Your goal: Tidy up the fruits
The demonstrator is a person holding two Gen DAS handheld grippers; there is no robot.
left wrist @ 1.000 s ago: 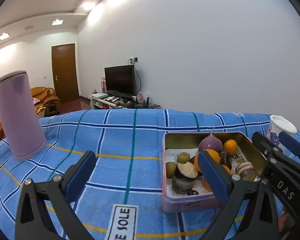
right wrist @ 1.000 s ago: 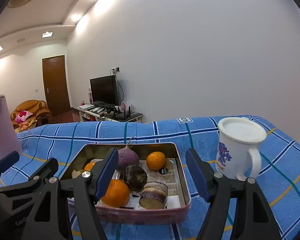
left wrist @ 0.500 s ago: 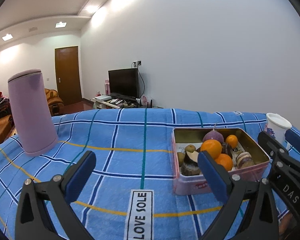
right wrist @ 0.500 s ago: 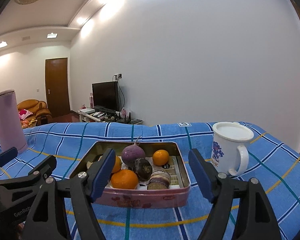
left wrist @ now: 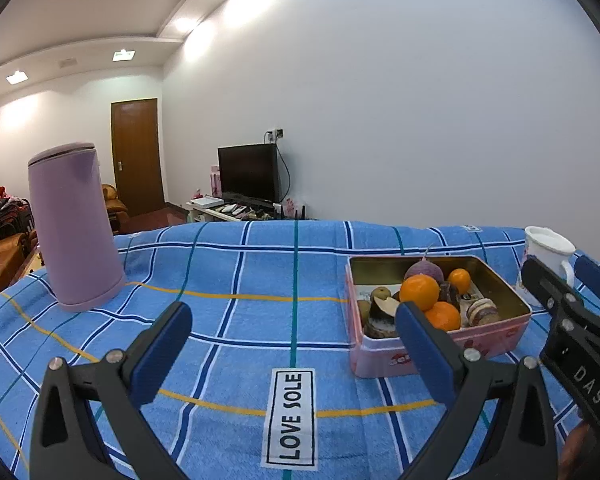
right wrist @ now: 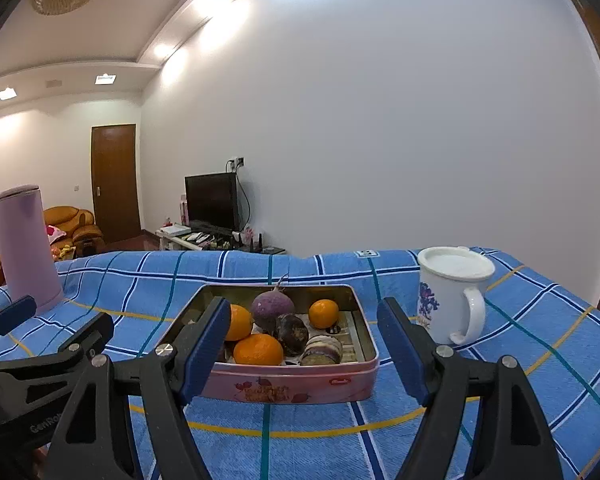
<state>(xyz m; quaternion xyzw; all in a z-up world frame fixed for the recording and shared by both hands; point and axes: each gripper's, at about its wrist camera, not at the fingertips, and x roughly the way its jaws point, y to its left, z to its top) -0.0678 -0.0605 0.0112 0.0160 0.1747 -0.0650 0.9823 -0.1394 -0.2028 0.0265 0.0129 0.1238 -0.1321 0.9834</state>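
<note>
A pink tin box (right wrist: 292, 384) stands on the blue checked cloth and holds several fruits: oranges (right wrist: 258, 349), a purple round root (right wrist: 272, 311), dark pieces and a cut brown piece. It also shows in the left wrist view (left wrist: 383, 354) at the right. My right gripper (right wrist: 304, 352) is open and empty, just in front of the tin. My left gripper (left wrist: 294, 356) is open and empty over bare cloth, left of the tin. Each gripper shows at the edge of the other's view.
A tall lilac flask (left wrist: 74, 228) stands at the far left of the table. A white lidded mug (right wrist: 453, 294) stands right of the tin. The cloth carries a "LOVE SOLE" label (left wrist: 294, 416). Behind the table are a TV, a door and sofas.
Both grippers have drawn back from the tin and risen slightly; the tin now looks smaller and farther off. Both stay open. The fruits have not moved.
</note>
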